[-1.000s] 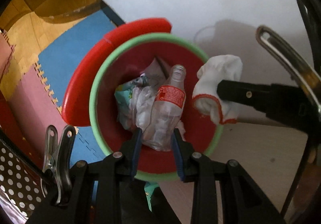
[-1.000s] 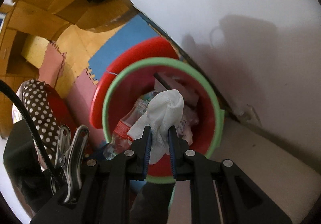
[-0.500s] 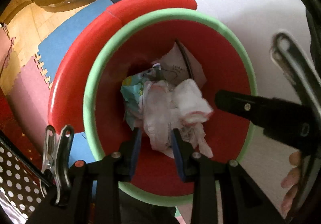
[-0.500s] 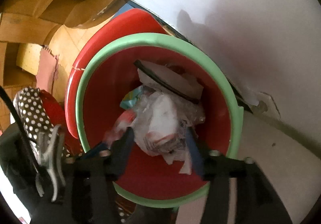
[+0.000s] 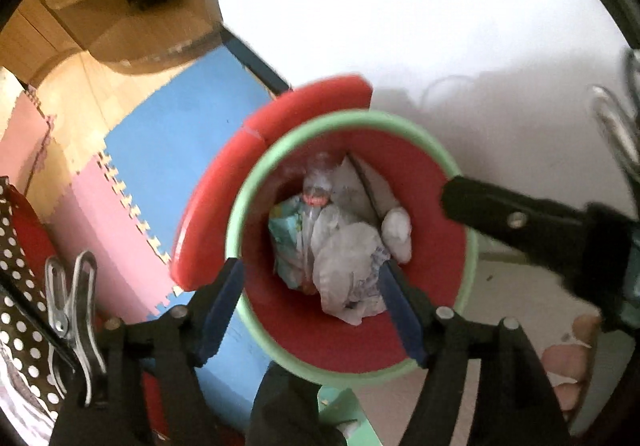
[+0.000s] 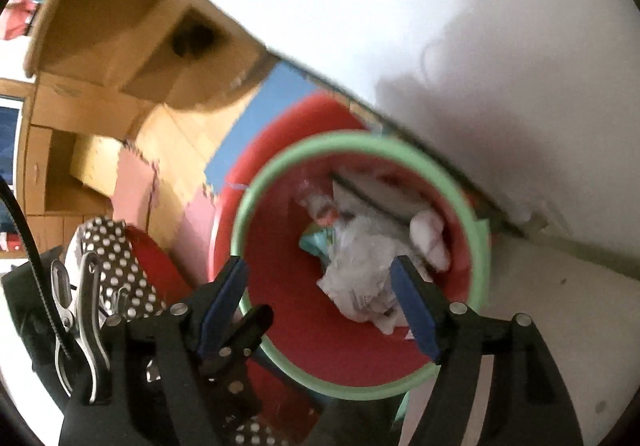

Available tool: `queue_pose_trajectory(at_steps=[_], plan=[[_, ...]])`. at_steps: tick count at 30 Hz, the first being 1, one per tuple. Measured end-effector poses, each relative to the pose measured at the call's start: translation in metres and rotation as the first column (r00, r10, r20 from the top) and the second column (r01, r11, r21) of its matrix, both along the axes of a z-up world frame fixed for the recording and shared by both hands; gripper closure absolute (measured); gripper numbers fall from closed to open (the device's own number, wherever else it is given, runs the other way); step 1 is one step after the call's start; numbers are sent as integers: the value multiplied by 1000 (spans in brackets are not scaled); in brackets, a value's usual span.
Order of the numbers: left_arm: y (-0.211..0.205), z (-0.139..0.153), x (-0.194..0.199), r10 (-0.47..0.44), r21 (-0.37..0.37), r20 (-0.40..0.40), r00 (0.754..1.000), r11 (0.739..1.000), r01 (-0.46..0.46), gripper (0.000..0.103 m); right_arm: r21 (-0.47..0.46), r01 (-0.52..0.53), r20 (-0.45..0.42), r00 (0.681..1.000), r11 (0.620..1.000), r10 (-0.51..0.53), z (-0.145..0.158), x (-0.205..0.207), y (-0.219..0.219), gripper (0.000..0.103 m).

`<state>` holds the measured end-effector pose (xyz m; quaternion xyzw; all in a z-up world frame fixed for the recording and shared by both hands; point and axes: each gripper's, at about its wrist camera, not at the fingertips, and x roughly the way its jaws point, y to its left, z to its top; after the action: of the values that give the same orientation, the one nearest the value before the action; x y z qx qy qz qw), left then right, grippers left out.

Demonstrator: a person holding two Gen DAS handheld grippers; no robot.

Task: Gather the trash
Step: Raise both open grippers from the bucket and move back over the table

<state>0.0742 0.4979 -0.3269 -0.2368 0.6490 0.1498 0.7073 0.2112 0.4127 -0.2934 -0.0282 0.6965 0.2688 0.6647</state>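
Below both cameras sits a round red bin [image 5: 440, 270] with a pale green rim, smooth plastic, close against a white wall [image 5: 400, 6]. A second red round rim [image 5: 208, 214] pokes out from behind it on the left.

Trash lies loose inside the bin: a crumpled clear plastic bottle [image 5: 316, 190] with a red label band, neck toward the far wall; a wrinkled white wrapper [image 5: 348, 270] with small print; a teal printed packet [image 5: 286, 230]; a flat white card [image 5: 352, 186] with a dark edge; a soft white cloth wad [image 5: 396, 230] on the right side.

Left tongs [image 5: 310, 306]: black arms, blue pads, jaws opening and already wide, nothing between the pads, hanging above the bin mouth.

Right tongs [image 6: 320, 306]: same build, jaws opening, wide, nothing pinched; the wrapper and cloth [image 6: 432, 238] lie below them in the bin. One arm of the right tongs crosses the left view from the right, over the rim.

Floor [image 5: 168, 150]: foam puzzle mats, blue and pink, toothed edges, next to wood boards. Wooden furniture [image 6: 120, 38] is top left. Polka-dot fabric [image 6: 116, 258] sits at lower left. Fingers of a hand [image 5: 572, 358] show at the right edge.
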Motion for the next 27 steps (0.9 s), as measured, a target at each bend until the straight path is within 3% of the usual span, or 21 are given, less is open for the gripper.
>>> queue_pose_trajectory(at_steps=[4, 9, 15, 22, 27], plan=[[0, 46, -2, 1, 27, 46, 999, 1000, -2, 30, 21, 18, 88, 996, 1000, -19, 52, -4, -12, 27], [-13, 103, -4, -39, 134, 99, 994, 991, 26, 29, 100, 35, 180, 982, 994, -53, 117, -18, -27, 27], [-28, 155, -17, -65, 193, 155, 986, 981, 34, 29, 163, 12, 260, 964, 987, -55, 162, -41, -40, 27], [-65, 198, 1, -196, 221, 175, 965, 963, 156, 29, 215, 103, 315, 934, 971, -169, 206, -46, -97, 27], [-93, 225, 20, -253, 223, 222, 942, 953, 203, 29, 231, 183, 374, 890, 956, -261, 241, -47, -143, 27]])
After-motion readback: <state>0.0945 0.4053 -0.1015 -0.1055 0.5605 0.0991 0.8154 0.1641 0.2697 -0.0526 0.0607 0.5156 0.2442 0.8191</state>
